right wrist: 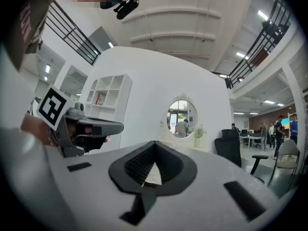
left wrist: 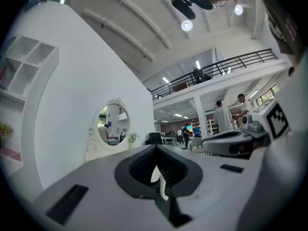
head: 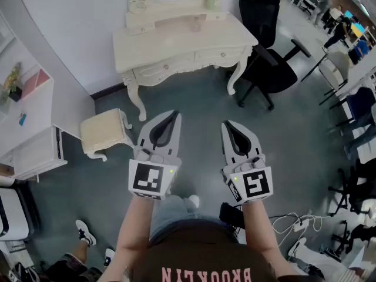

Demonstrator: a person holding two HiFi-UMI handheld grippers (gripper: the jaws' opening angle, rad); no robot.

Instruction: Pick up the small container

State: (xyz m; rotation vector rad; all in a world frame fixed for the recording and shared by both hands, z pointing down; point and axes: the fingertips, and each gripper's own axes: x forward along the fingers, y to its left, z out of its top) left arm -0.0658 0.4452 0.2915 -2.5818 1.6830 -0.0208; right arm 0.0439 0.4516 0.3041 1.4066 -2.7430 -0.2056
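Cream stool (head: 103,133) in head view only, railing (left wrist: 231,61) beyond left claw (left wrist: 155,148)

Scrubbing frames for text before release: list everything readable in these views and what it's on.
"BROOKLYN": on the person's dark shirt, head view, upside down to the camera.
Marker cubes on the left gripper and right gripper: black-and-white square patterns only, no letters or numbers.
Items on the white shelf unit: too small to read.
Both gripper views: no legible text.
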